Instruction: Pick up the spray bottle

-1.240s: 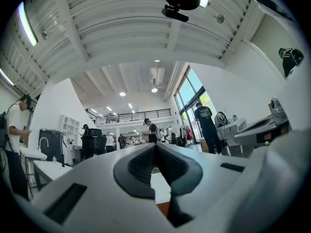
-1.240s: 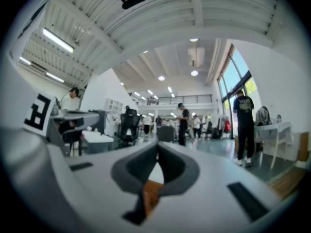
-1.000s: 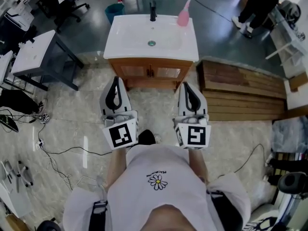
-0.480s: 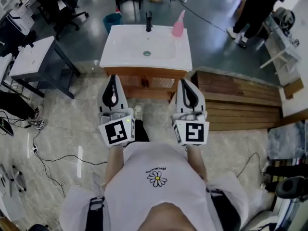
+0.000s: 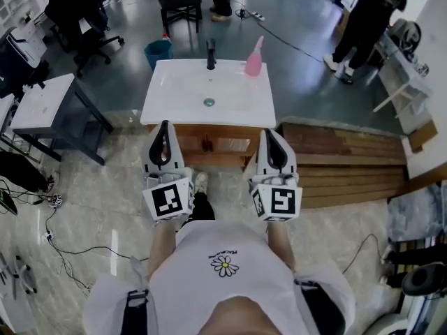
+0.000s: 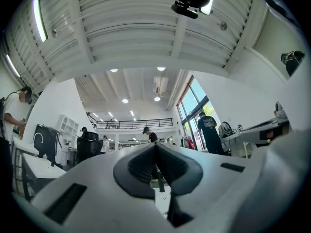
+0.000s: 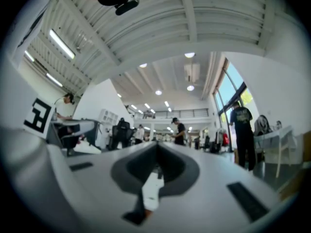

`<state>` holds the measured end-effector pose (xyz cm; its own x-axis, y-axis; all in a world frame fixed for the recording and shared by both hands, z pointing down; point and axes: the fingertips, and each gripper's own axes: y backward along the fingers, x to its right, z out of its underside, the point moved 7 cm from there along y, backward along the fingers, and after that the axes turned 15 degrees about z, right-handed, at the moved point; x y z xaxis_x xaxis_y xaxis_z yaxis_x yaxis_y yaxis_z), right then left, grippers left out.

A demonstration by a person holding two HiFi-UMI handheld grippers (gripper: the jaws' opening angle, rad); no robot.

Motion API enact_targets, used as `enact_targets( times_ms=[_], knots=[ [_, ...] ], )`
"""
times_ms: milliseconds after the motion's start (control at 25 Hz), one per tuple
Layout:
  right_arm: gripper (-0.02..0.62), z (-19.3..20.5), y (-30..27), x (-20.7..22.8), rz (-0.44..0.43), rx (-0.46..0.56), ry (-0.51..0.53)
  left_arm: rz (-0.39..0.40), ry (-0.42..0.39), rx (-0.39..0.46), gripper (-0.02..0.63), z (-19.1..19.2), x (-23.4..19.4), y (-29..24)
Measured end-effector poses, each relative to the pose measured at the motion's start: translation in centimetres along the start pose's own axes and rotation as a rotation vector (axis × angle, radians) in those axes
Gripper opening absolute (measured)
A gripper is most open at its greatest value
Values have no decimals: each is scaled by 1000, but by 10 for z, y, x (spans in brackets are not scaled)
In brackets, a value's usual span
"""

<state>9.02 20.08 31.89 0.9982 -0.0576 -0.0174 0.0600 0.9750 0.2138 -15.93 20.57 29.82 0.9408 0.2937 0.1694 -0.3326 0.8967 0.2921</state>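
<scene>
Head view, left to right.

- Left gripper (image 5: 165, 128): held low in front of the person's chest, pointing ahead at the vanity. In the left gripper view the jaws meet at the tip with nothing between the pads, so it is closed and empty. Judged to be in a carry posture, not a reach.
- White washbasin (image 5: 174, 96) on a wooden cabinet (image 5: 183, 141), straight ahead. A black faucet (image 5: 210, 53) stands at the middle of the back rim.
- Pink spray bottle (image 5: 253, 59): upright on the back rim of the basin, right of the faucet, nozzle tilted up and to the right. It is well apart from both grippers, with the whole basin between. It sits on the right gripper's side.
- Right gripper (image 5: 272, 134): level with the left and parallel to it. The right gripper view shows the jaws together and holding nothing.
- Wooden slatted platform (image 5: 349, 155) right of the cabinet, not in the reach path.

Judgement: approach stage, no grasp begun. The right gripper looks the natural one to take the bottle. Its jaws must open before they close round the body.
</scene>
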Motion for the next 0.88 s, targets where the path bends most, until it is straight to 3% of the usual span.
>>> enact_targets(
  times_ms=[360,880],
  knots=[
    [29,32,-67,-21,-20,-42,34,38,39,-20,18,42,-31,-65],
    [29,49,-239,-77,-45,-81,64,71,70,-24,18,90,-126,-203]
  ],
)
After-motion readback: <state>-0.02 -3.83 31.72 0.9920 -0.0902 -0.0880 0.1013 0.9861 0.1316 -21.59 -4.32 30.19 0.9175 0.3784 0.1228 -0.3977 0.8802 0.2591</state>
